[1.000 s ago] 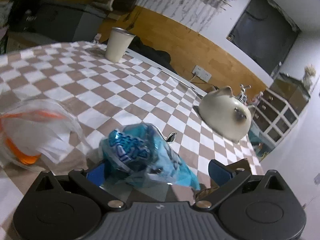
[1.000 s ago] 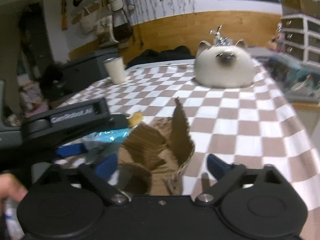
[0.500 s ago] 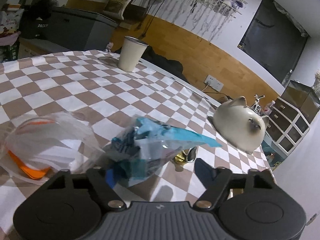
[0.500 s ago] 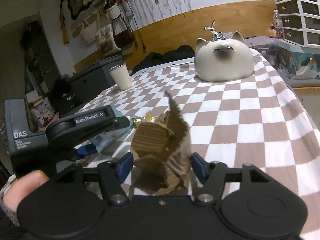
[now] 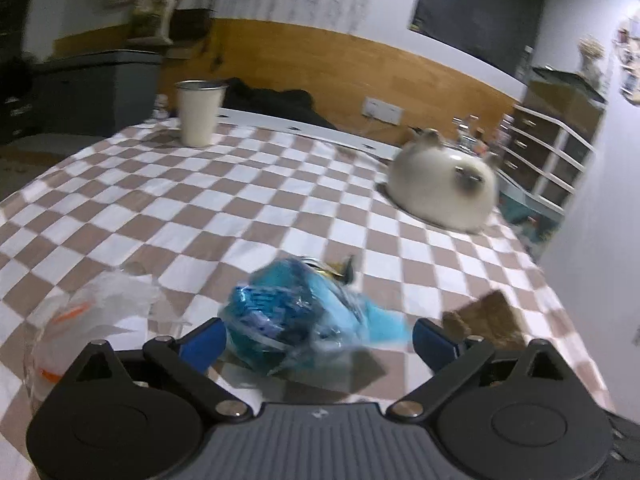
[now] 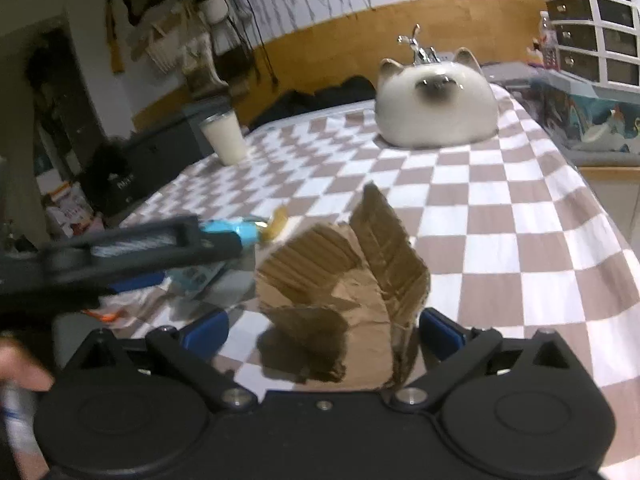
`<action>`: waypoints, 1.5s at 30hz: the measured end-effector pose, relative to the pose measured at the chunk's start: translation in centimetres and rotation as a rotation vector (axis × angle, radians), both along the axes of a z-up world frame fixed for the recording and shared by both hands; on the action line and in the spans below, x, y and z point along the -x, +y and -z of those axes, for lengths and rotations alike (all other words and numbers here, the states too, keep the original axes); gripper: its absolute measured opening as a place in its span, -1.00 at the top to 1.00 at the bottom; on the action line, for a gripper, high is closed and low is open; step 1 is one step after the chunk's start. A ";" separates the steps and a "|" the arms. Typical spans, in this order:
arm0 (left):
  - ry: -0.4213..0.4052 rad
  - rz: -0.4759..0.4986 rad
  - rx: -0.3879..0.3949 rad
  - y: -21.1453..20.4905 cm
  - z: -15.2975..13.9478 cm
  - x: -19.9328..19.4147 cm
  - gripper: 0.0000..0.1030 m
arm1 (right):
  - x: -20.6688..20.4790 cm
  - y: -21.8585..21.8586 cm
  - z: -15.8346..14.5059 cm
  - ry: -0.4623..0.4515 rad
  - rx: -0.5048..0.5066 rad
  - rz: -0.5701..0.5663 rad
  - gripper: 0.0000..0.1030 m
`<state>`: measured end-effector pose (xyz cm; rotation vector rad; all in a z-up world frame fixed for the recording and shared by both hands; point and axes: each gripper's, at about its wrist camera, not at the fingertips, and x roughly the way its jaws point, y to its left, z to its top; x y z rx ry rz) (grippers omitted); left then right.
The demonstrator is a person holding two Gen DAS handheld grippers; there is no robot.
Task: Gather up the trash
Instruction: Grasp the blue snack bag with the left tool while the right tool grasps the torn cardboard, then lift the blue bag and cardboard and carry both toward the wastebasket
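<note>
The left gripper (image 5: 316, 338) stands wide open around a crumpled blue plastic wrapper (image 5: 296, 316) on the brown-and-white checked tablecloth (image 5: 200, 208). The right gripper (image 6: 322, 330) is likewise spread, a torn brown cardboard piece (image 6: 340, 280) between its fingers. Farther off sit a cream metal cup (image 5: 200, 112) and a round cat-shaped ceramic figure (image 6: 436, 108)

No text, label, brand, number or sign is legible in either view. The blue wrapper (image 5: 304, 316) carries printed markings, but motion blur leaves them unreadable. Pale lettering on the dark case (image 6: 120, 184) behind the table, and print on the white-and-orange package (image 6: 68, 212) beside it, are too small and too blurred to make out.
</note>
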<state>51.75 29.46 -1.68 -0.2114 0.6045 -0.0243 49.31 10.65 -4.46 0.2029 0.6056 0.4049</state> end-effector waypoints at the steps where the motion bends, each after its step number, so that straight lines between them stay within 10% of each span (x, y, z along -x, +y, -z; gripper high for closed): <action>1: 0.001 0.020 -0.001 0.1 -0.4 0.3 -0.99 | 0.0 0.1 -0.1 -0.005 0.007 -0.001 -0.99; 12: -0.091 -0.131 0.100 1.7 -1.0 -0.6 -1.00 | 0.3 0.0 -0.1 -0.013 0.033 0.018 -0.18; 23: -0.028 -0.116 -0.020 0.5 2.3 -3.2 -0.99 | 0.2 -0.6 -0.1 -0.009 0.010 0.025 -0.08; 45: -0.019 -0.121 0.018 0.5 2.2 3.3 -0.18 | 1.7 -1.4 -0.2 -0.023 0.004 0.015 0.02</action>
